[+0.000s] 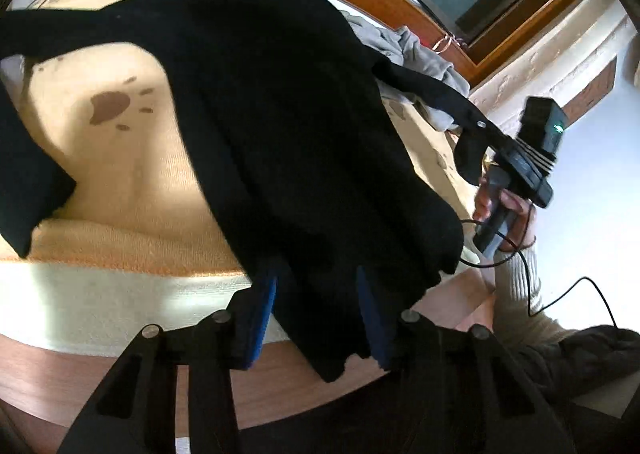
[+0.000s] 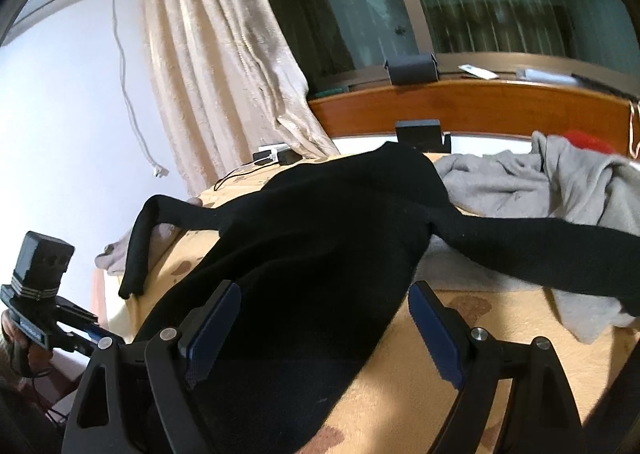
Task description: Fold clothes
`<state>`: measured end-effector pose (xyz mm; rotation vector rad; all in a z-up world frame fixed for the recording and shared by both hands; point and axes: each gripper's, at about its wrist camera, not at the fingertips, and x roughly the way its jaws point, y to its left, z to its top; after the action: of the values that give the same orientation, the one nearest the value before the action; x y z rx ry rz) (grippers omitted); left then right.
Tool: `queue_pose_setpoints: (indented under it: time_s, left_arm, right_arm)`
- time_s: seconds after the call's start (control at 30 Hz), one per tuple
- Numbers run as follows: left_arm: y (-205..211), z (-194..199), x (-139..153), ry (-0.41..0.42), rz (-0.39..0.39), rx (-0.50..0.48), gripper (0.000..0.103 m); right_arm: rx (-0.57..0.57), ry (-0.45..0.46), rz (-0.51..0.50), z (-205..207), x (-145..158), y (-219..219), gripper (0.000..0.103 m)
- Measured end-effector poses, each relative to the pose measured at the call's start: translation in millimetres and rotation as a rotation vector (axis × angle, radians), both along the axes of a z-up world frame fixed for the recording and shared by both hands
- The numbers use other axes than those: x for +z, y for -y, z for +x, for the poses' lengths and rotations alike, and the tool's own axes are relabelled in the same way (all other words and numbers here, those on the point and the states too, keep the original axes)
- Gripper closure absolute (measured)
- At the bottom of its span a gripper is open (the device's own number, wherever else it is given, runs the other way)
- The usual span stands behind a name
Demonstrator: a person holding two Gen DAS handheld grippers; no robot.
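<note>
Kid: Yellow blanket (image 2: 460,354) on the bed has the black sweater (image 1: 280,114) spread on it.

Dad: Left claw (image 1: 316,310) and right claw (image 2: 324,330) gape wide around its hem. Pinch both corners together.

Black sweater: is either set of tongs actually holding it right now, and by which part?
The black sweater hangs between both tongs' pads at its hem edge: left tongs, right tongs. A firm clamp cannot be confirmed.

grey garment (image 2: 520,182) beside black sweater (image 2: 320,234)
</note>
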<state>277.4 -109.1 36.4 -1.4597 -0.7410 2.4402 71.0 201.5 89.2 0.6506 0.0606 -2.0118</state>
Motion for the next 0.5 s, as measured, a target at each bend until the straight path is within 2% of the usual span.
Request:
queue_pose_setpoints:
  time_s: [0.17, 0.27, 0.37, 0.5]
  left_arm:
    - [16.6, -1.3, -14.7, 0.025, 0.055, 0.063, 0.057]
    - [33.4, 1.9, -20.9, 0.026, 0.080, 0.138, 0.057]
    - [40.7, 1.8, -25.1, 0.019, 0.127, 0.164, 0.057]
    - [30.4, -1.8, -23.3, 0.024, 0.088, 0.135, 0.057]
  right_arm:
    - [-0.012, -0.011, 0.008, 9.1, 0.4, -10.7, 0.015]
    - [-0.026, 0.006, 0.011, 9.7, -4.0, -18.3, 0.015]
    - [-0.043, 0.031, 0.002, 8.1, -8.9, -24.7, 0.015]
    - [-0.054, 0.047, -0.006, 7.3, -13.2, -29.7, 0.015]
